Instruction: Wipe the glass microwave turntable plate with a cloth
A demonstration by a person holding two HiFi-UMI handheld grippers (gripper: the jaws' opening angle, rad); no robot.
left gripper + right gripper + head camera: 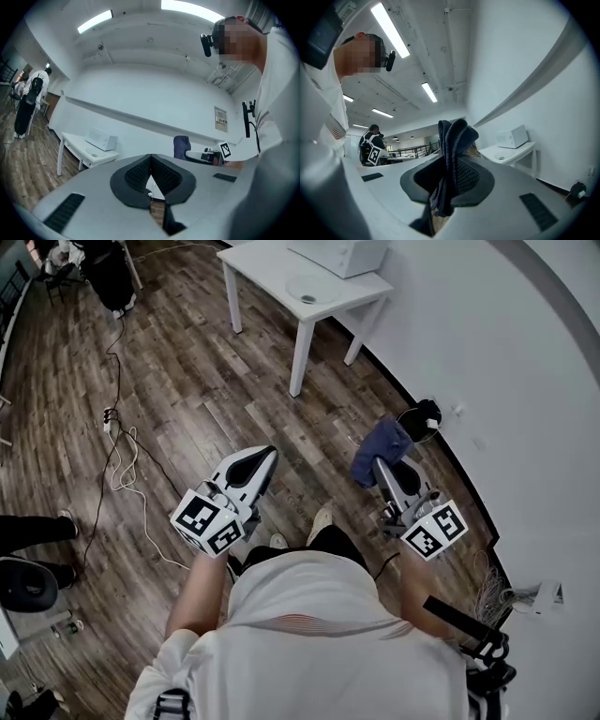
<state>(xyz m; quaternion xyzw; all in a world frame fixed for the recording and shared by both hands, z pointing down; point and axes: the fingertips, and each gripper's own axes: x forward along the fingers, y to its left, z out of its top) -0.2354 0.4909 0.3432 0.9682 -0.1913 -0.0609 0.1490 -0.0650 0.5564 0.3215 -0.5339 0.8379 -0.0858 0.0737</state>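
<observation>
Wiping not begun. My right gripper (pixel 386 471) is clamped on the blue cloth (pixel 378 446); left gripper (pixel 266 457) closed, empty. Glass plate (pixel 309 287) lies on the white table (pixel 258 268) by the microwave (pixel 342 254), well apart from me.

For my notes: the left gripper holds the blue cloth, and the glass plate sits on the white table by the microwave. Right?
No: the right gripper holds the blue cloth, as the right gripper view shows. The glass plate does sit on the white table by the microwave.
</observation>
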